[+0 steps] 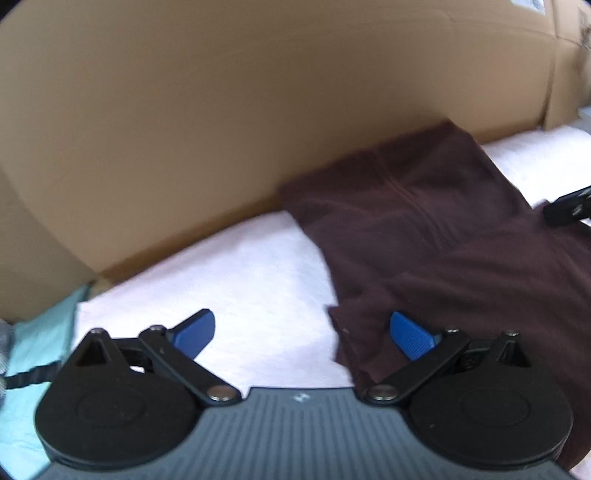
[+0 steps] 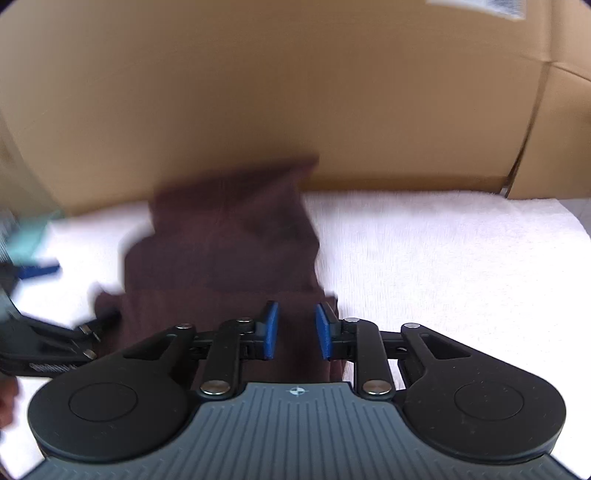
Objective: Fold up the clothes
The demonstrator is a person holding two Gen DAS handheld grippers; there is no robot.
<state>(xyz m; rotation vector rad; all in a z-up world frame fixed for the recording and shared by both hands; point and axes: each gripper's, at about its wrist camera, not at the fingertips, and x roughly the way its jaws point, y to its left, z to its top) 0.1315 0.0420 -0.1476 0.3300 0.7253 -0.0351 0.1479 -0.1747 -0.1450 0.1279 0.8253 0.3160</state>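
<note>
The dark maroon knitted garment [image 1: 436, 229] lies partly folded on a white towel-like cloth [image 1: 229, 280] in front of a brown cardboard wall [image 1: 221, 110]. The left gripper [image 1: 301, 332] has its blue fingers wide apart over the garment's left edge, holding nothing. The right gripper [image 2: 295, 330] has its fingers narrowly apart above the garment's near end, not pressing it. A light turquoise cloth [image 1: 40, 332] lies far left.

A wall of brown cardboard [image 1: 258, 110] fills the background, creased at a seam on the right, with a white label [image 2: 491, 7] near its top edge. In front of it a white towel [image 2: 443, 258] covers the work surface. A pale teal cloth [image 1: 33, 332] lies at the far left. Soft, even light.
</note>
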